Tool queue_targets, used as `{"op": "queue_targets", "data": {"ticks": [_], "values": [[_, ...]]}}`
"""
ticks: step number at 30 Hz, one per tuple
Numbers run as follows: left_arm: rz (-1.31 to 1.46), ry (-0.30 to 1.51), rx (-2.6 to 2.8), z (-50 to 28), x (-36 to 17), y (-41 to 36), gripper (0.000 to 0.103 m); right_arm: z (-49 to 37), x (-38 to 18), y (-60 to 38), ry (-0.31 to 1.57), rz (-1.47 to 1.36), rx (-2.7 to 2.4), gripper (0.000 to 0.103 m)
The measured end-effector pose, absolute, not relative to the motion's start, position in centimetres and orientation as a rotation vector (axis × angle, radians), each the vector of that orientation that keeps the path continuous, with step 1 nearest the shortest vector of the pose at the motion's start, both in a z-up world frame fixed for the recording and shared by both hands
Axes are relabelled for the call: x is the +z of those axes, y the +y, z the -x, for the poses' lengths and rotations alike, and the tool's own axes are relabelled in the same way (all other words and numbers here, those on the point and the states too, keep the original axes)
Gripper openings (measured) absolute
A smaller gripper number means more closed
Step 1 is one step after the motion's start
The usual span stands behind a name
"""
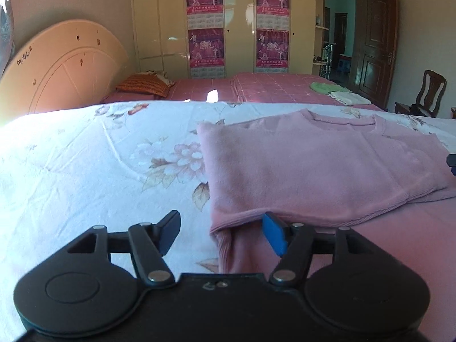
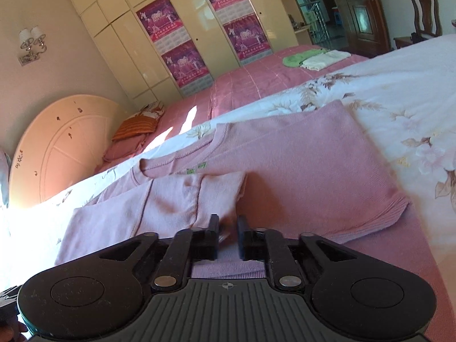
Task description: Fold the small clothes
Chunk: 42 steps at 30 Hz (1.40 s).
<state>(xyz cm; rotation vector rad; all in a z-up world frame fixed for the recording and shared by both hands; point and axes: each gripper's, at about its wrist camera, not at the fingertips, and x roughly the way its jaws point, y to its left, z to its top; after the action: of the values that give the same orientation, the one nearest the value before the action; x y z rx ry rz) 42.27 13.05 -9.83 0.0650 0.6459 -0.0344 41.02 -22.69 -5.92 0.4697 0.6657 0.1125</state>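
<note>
A pink knitted sweater [image 1: 313, 171] lies flat on the white floral sheet [image 1: 85, 156], neck away from me, with one side and its sleeve folded in over the body [image 2: 185, 199]. My left gripper [image 1: 222, 232] is open at the sweater's near left hem corner. That corner lies between the jaws, and the blue pad [image 1: 275, 236] rests against the hem edge. My right gripper [image 2: 228, 228] hovers low over the sweater [image 2: 299, 156] at the folded sleeve's near end. Its jaws stand a narrow gap apart, with fabric showing through the gap and nothing gripped.
Behind the floral sheet lies a pink bedspread [image 1: 270, 85] holding a green and a white folded garment [image 1: 339, 92] and an orange pillow [image 1: 142, 84]. A cream headboard [image 1: 62, 65], a wardrobe with posters [image 1: 205, 22], a dark door [image 1: 373, 42] and a wooden chair [image 1: 427, 91] stand beyond.
</note>
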Motion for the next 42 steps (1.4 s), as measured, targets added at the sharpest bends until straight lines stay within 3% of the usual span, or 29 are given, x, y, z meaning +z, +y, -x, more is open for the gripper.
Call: {"op": "queue_targets", "data": {"ticks": [2,16,23,24,25,27,32,36,40,42], "values": [[-0.063,0.618,-0.055,-42.5,-9.0,12.3,0.062,-41.7,-5.7,-23.0,0.652,-0.472,0.118,0.048],[0.005,0.731,-0.112,-46.9,-12.8,10.4,0.059,-48.0,-8.7,-23.6,0.762,-0.544,0.169,0.048],[0.009,0.723,-0.12,-47.6,-12.4,10.5,0.059,-48.5,-8.9,-22.8,0.751,-0.527,0.205,0.047],[0.005,0.724,-0.122,-47.9,-12.4,10.5,0.06,-48.7,-8.9,-22.6,0.752,-0.515,0.209,0.028],[-0.002,0.726,-0.123,-48.1,-12.3,10.4,0.06,-48.9,-9.0,-22.3,0.768,-0.497,0.217,0.017],[-0.014,0.732,-0.127,-48.5,-12.5,10.3,0.06,-48.6,-8.4,-21.9,0.737,-0.442,0.22,0.007],[-0.024,0.726,-0.146,-48.5,-12.8,10.5,0.061,-45.0,-4.9,-21.8,0.547,-0.316,0.198,0.006],[-0.043,0.734,-0.156,-48.7,-12.7,10.5,0.062,-46.6,-8.6,-21.7,0.724,-0.305,0.142,0.006],[-0.059,0.739,-0.166,-48.5,-12.5,10.5,0.062,-46.5,-9.2,-22.5,0.729,-0.368,0.143,0.007],[-0.05,0.717,-0.157,-47.8,-11.7,10.3,0.06,-44.8,-7.7,-23.3,0.663,-0.37,0.092,0.021]]}}
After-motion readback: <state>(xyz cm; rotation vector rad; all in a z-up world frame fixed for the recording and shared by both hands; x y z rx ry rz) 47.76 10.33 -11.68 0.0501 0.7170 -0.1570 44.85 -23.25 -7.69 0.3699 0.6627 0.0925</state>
